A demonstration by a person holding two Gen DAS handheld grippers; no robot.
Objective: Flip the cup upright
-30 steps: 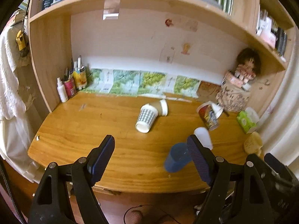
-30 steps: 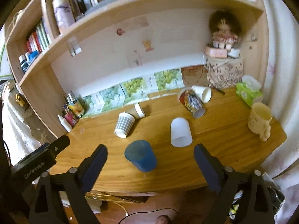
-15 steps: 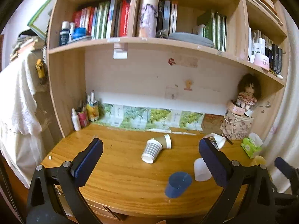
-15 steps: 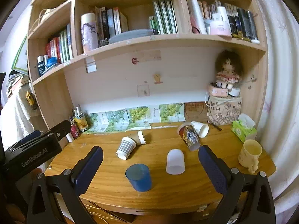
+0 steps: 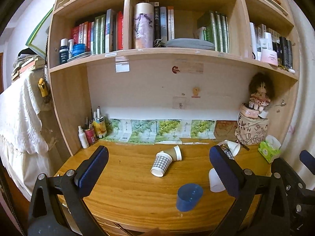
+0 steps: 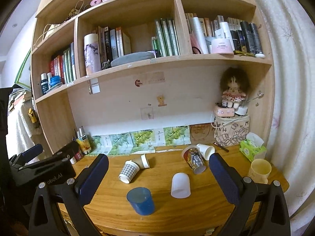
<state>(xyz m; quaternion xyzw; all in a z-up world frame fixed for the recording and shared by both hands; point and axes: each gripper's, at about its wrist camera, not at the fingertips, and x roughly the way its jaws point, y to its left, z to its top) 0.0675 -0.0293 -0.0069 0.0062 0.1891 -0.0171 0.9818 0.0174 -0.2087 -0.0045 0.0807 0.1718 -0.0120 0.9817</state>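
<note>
Several cups are on the wooden desk [image 6: 212, 194]. A blue plastic cup [image 6: 141, 200] [image 5: 188, 196] stands upright near the front edge. A white translucent cup [image 6: 180, 182] [image 5: 215, 181] stands upside down. A checked paper cup [image 6: 129, 171] [image 5: 161, 165] and a brown paper cup [image 6: 143, 160] [image 5: 175, 153] lie on their sides. A printed cup [image 6: 194, 162] and a white paper cup [image 6: 205, 151] also lie tipped. My left gripper [image 5: 157, 175] and right gripper [image 6: 157, 177] are both open and empty, held back from the desk.
A yellow mug [image 6: 258, 170] stands upright at the desk's right end beside a green tissue pack [image 6: 252, 147]. A printed box with a doll [image 6: 231, 131] is at the back right. Bottles and pens [image 5: 92, 129] stand at the back left. Bookshelves [image 5: 157, 53] overhang the desk.
Both grippers have drawn back and tilted up from the desk, so the shelves now fill the upper view. The cups have not moved.
</note>
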